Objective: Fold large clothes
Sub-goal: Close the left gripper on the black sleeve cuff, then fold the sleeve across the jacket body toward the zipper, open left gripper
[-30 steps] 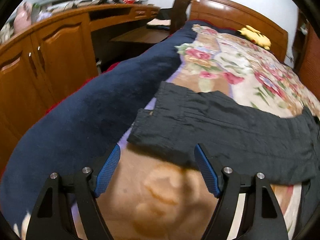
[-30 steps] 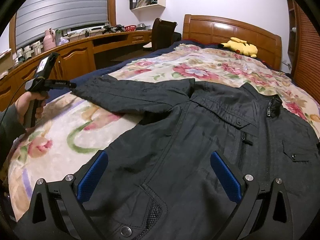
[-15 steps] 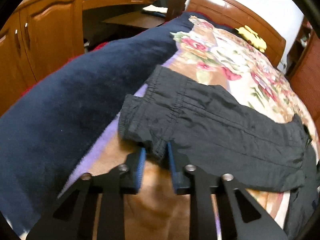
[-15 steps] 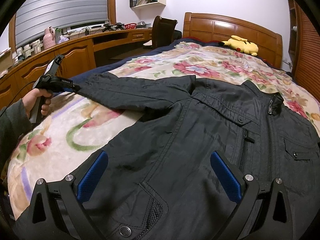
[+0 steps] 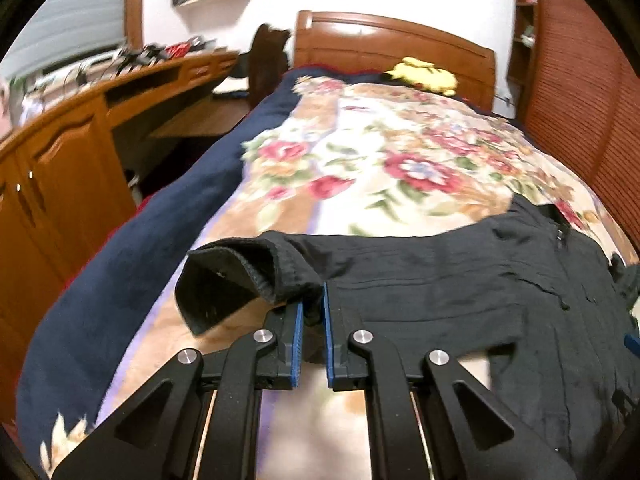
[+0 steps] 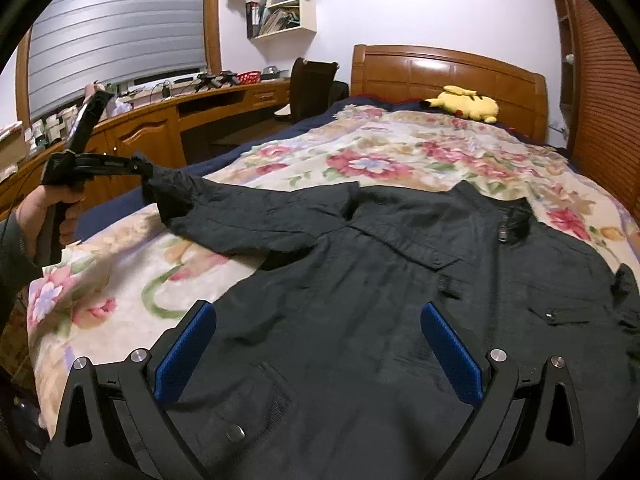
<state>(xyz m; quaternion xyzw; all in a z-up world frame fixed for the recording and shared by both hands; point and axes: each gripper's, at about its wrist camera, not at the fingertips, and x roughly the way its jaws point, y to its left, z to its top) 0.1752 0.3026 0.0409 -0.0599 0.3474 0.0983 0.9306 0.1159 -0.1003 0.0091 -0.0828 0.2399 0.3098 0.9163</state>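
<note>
Warm indoor light fills both fisheye views; the left is motion-blurred, edges bowed, glare on the headboard (image 6: 448, 76).

The left tongs (image 5: 311, 312) pinch the jacket (image 5: 460, 300) sleeve cuff (image 5: 240, 276), lifted above the floral blanket (image 5: 380, 168).

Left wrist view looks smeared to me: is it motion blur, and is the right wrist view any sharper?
Left wrist view: floral blanket and cabinets smeared, while the left gripper and pinched sleeve cuff stay fairly crisp, so probably motion blur. Right wrist view: mostly sharp on the jacket; window blind bowed by fisheye; headboard shows glare.
</note>
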